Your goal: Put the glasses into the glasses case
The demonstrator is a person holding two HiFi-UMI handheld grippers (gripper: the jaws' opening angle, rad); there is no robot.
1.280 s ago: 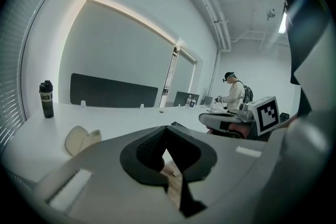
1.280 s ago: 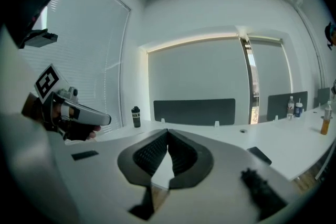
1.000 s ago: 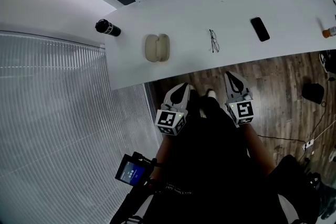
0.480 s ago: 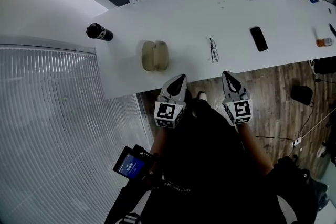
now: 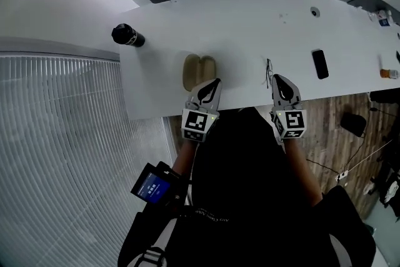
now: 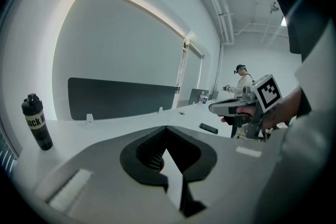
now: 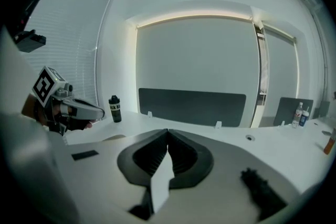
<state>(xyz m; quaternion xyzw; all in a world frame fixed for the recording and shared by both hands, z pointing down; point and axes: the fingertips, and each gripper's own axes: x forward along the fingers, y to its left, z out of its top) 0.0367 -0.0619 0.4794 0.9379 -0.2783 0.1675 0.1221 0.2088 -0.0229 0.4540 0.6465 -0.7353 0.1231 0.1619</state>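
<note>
Two things mattered: the glasses (image 5: 269, 72) lay near the desk's (image 5: 250, 22) front edge, right of centre in the head view, and the glasses case (image 5: 199, 70), apparently open, lay apart to their left. The left hand-held gripper (image 5: 215, 82) and right hand-held gripper (image 5: 279, 78) were clenched and empty at that edge. Reaching seemed the step in hand; next, the right must open over the glasses. Bare desk lay beyond.

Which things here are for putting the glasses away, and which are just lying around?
For the job: glasses, glasses case, left gripper, right gripper.
Just lying about: black bottle, phone, small orange item.
</note>
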